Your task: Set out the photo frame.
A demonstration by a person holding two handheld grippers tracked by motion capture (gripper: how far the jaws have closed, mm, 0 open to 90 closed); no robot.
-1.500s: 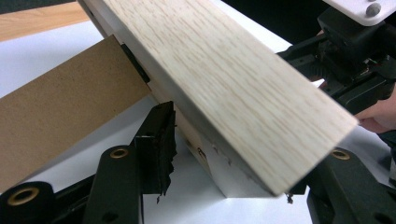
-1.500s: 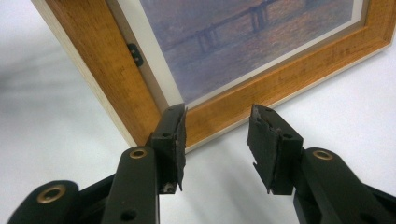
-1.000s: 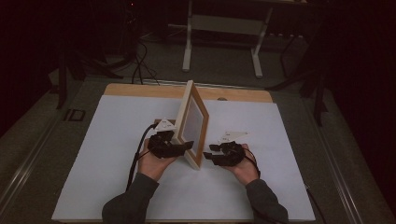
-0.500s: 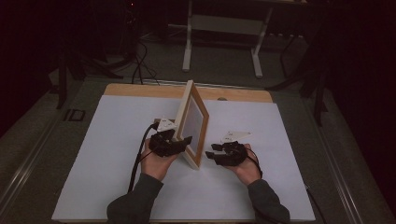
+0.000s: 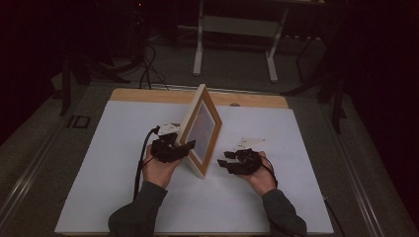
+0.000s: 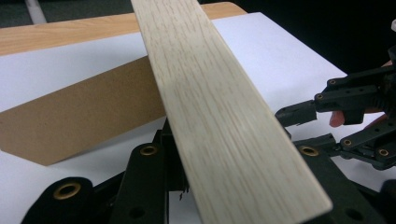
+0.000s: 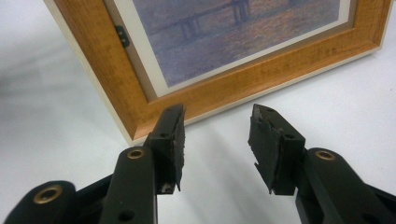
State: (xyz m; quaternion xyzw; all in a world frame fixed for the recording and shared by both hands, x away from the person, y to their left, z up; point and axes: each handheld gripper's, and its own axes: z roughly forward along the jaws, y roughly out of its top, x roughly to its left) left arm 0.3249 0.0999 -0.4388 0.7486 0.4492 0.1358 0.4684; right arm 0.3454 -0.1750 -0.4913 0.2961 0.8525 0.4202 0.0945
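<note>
A wooden picture frame (image 5: 200, 131) stands on edge in the middle of the white table sheet, its picture side turned to the right. My left gripper (image 5: 179, 148) is shut on the frame's near side rail, whose pale wood edge (image 6: 219, 116) runs up between the jaws; the brown backing board (image 6: 79, 114) shows behind it. My right gripper (image 5: 225, 164) rests low on the sheet just right of the frame, open and holding nothing. In the right gripper view its fingertips (image 7: 173, 135) point at the frame's lower corner (image 7: 140, 126), a short gap away. The print (image 7: 233, 32) shows a bluish bridge scene.
The white sheet (image 5: 296, 177) covers the wooden tabletop, whose bare strip (image 5: 148, 95) runs along the far edge. Beyond the table a metal stand (image 5: 234, 44) and cables lie on the dark floor. A small dark square (image 5: 79, 121) lies off the sheet's left side.
The right gripper has drawn back a little from the frame toward the person and to the right. The left gripper and the frame hold still.
</note>
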